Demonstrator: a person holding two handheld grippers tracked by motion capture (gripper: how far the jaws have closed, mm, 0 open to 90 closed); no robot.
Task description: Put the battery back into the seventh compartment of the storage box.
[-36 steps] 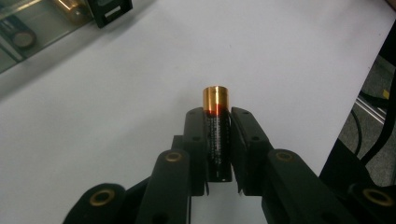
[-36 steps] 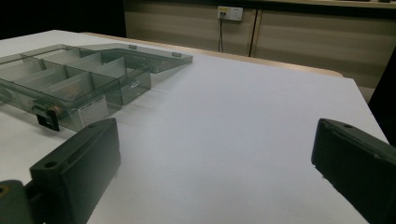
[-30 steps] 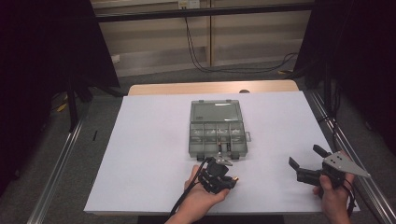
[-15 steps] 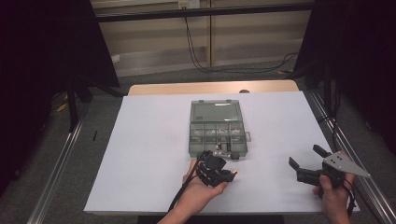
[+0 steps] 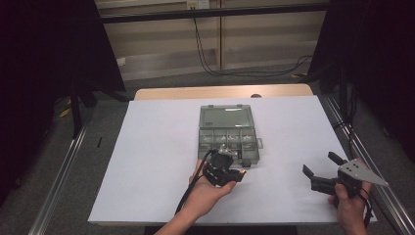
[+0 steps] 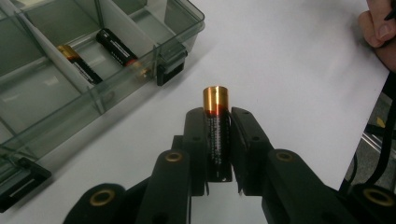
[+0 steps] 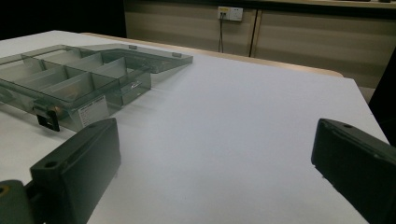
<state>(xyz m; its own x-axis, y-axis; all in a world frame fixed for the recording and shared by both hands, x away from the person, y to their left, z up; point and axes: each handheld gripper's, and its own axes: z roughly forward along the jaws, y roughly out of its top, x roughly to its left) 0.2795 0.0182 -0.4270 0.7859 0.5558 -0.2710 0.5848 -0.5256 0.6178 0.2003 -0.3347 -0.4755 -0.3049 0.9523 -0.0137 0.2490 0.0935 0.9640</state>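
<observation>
Now | left gripper [image 6: 218, 140] clamps battery [image 6: 215, 126] just beside organizer box [image 6: 93, 100] | two batteries inside | right gripper [image 7: 215, 163] wide, empty | placing left

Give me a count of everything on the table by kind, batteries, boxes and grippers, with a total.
Batteries: 3, one clamped in the left gripper as battery, two lying in the box's compartments
Clear compartment box: 1, lid open
Grippers: 2, the left one and the right gripper, jaws apart over bare paper
Total: 6
</observation>
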